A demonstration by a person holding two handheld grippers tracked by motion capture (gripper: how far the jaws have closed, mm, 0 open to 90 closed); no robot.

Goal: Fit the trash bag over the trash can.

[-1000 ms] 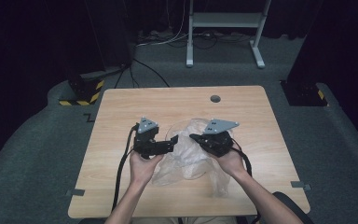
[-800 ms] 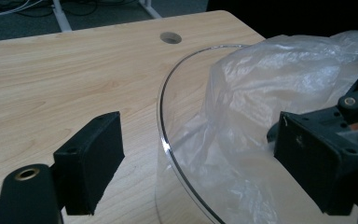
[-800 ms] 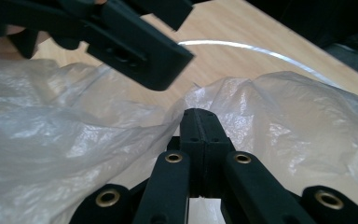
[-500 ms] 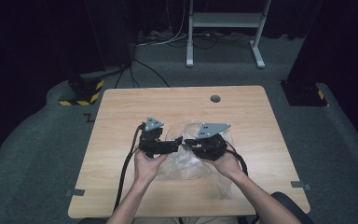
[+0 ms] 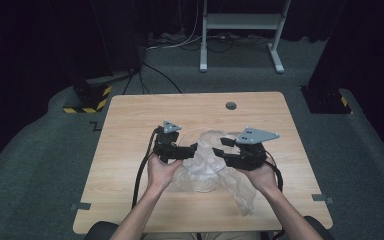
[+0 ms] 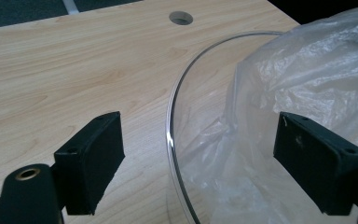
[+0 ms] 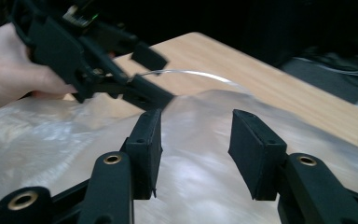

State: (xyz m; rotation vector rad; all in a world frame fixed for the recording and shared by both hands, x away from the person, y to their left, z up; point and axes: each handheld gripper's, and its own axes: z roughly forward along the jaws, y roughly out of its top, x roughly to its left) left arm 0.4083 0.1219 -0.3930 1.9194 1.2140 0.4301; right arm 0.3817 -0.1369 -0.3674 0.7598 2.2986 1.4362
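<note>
A clear glass bowl stands near the middle of the table, on the person's side of the round hole in the top, with a crumpled clear plastic bag lying in and over it and trailing off toward the near right edge. The left gripper sits at the bowl's left side with its jaws spread wide; in the left gripper view the bowl's rim and part of the bag lie between the two pads, which press on neither. The right gripper is at the bowl's right side, facing the left one across it. Its jaws have just been opening and now stand apart above the bag, with nothing pinched between them. In the right gripper view the left gripper reaches in over the bowl's rim.
</note>
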